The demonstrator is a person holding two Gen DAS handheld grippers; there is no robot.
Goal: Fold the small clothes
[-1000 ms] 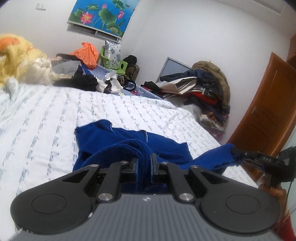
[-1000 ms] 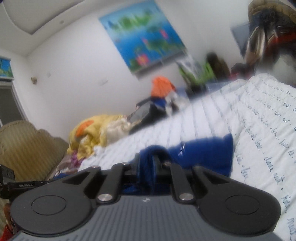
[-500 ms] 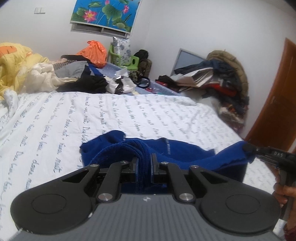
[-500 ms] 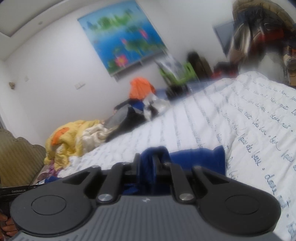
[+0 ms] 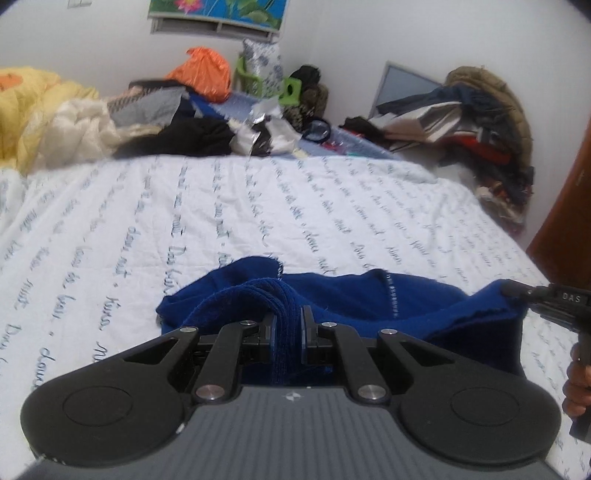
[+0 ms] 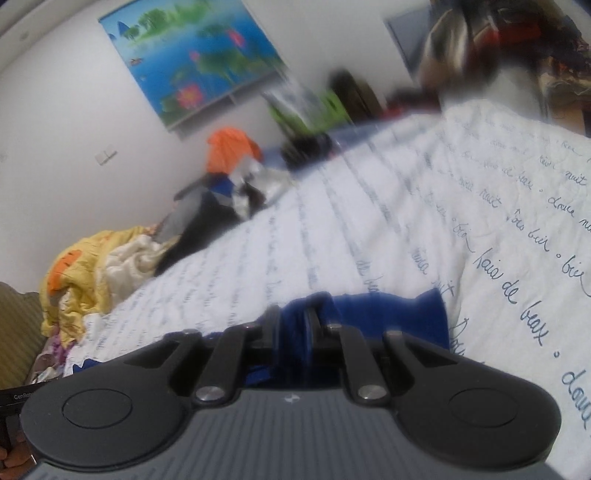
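Landmark is the bed (image 5: 258,206): the garment (image 5: 343,295) lies on its near part, bunched between the jaws of the left gripper (image 5: 287,334) at the near edge, with its right corner clamped in the right gripper (image 5: 511,290) at the bed's right side. Behind the bed, along its far edge, a clothes pile (image 5: 177,125) sits left of centre, a bundled quilt (image 5: 33,110) at far left. Beyond the bed's far right corner stands a heap of coats (image 5: 476,110), a door (image 5: 565,206) right of it, and a picture (image 5: 218,11) hangs on the wall behind the bed.
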